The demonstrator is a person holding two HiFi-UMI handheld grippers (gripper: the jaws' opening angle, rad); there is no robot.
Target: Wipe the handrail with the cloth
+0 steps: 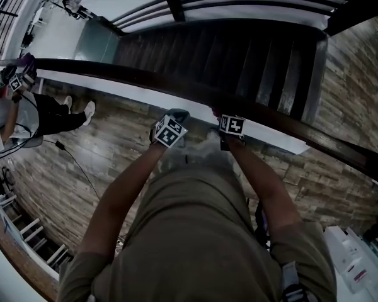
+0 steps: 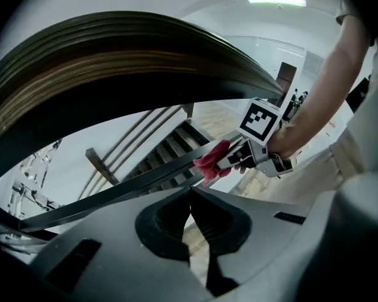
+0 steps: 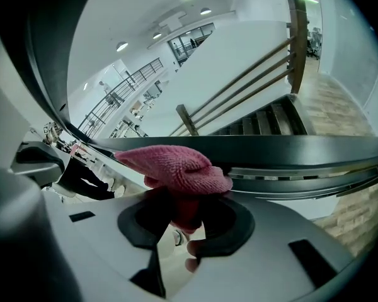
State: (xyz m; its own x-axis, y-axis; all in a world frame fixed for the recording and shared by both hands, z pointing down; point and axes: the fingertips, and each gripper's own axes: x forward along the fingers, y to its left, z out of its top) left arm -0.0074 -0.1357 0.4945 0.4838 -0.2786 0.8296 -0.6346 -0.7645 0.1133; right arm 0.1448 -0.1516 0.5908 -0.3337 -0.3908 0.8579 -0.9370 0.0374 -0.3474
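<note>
**Current state.** The handrail is a dark wooden rail. In the head view its long axis runs from upper left to lower right, with the staircase on its far side and the person on the near side.

**Right gripper.** The right gripper has its jaws clamped on a pink knitted cloth. A bunched fold stands out beyond the fingertips and lies against the rail. The left gripper view confirms this: the cloth sits at the rail, directly ahead of the right gripper's tips.

**Left gripper.** The left gripper has its jaws fully together with nothing between them. In the head view it sits just beside the right gripper, on the person's left, on the near side of the rail.

**Governing relation.** The cloth is ahead of the right gripper's fingers, and the rail crosses those fingers roughly at right angles. The wiping stroke therefore has to run sideways along the rail's axis, not toward or away from it. The right hand is the working hand. The empty left gripper takes no part in the wipe and lies in the path of a leftward stroke.

**Caution.** Contact probably depends on steady pressure toward the rail. If the gripper lifts off, the fold would likely skim the wood.
</note>
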